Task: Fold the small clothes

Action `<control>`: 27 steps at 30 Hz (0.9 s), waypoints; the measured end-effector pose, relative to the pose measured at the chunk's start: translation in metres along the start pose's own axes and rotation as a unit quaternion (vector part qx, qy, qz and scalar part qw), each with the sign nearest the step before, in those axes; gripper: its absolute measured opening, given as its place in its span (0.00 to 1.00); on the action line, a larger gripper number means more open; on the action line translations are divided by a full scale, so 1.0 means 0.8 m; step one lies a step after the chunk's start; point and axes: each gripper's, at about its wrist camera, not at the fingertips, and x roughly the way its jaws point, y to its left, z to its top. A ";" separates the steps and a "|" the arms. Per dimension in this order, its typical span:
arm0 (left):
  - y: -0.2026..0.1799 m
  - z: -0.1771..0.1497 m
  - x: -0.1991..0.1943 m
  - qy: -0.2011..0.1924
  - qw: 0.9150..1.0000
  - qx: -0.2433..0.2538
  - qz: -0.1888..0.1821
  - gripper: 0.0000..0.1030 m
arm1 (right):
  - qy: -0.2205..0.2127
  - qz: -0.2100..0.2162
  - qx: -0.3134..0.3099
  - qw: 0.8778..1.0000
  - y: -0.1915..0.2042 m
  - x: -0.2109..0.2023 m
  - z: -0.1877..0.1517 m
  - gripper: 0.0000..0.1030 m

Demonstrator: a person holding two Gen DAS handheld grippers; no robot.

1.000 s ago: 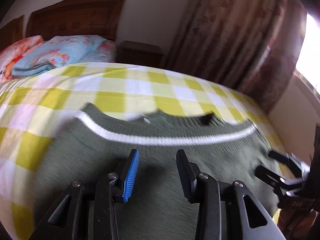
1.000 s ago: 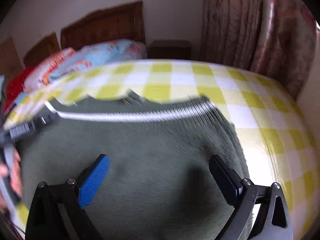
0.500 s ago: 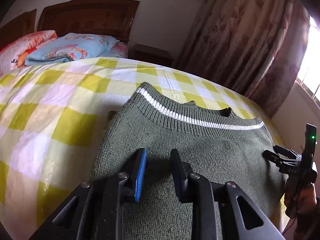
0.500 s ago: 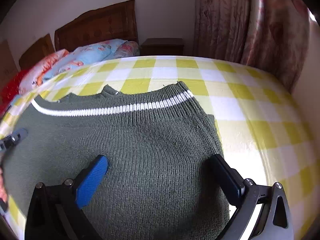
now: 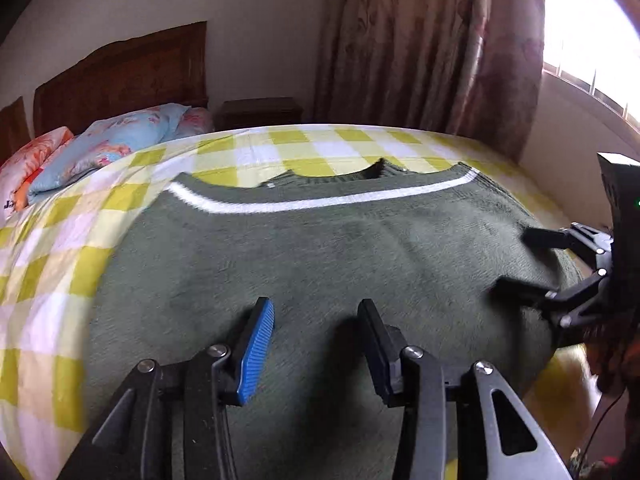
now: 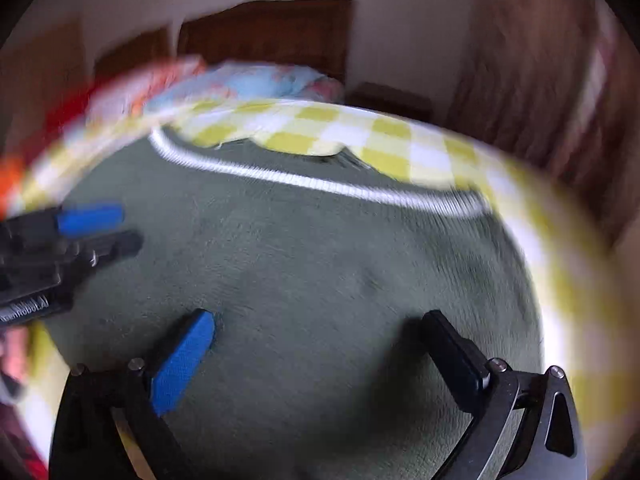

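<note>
At the far left, pillows (image 5: 100, 148) lie against the wooden headboard (image 5: 124, 76) of a bed (image 5: 52, 264) covered with a yellow and white checked sheet. A dark green knitted sweater (image 5: 320, 256) lies spread flat on that sheet, its white-striped ribbed hem (image 5: 320, 202) toward the far side. Over its near part hangs the left gripper (image 5: 316, 326), tilted downward; its jaws are opening, about half apart, with only flat fabric below them and nothing pinched. Farther right, over the sweater's right edge, is the right gripper (image 5: 516, 266), its jaws spread wide and holding nothing; its own blurred view shows the sweater lying under the gap. Behind, a dark nightstand (image 5: 260, 110) stands beside patterned curtains (image 5: 420, 48) and a bright window (image 5: 592, 24).
</note>
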 end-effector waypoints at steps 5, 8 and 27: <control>0.060 -0.028 -0.031 -0.005 0.997 -0.078 0.007 0.43 | 0.014 -0.030 0.037 0.999 -0.046 -0.022 -0.022 1.00; 0.056 -0.028 -0.043 -0.005 0.995 -0.096 0.024 0.43 | 0.019 -0.043 0.078 0.996 -0.053 -0.030 -0.022 1.00; -0.022 -0.053 -0.049 -0.003 1.000 0.022 0.019 0.45 | 0.011 -0.005 -0.035 0.999 0.009 -0.030 -0.042 1.00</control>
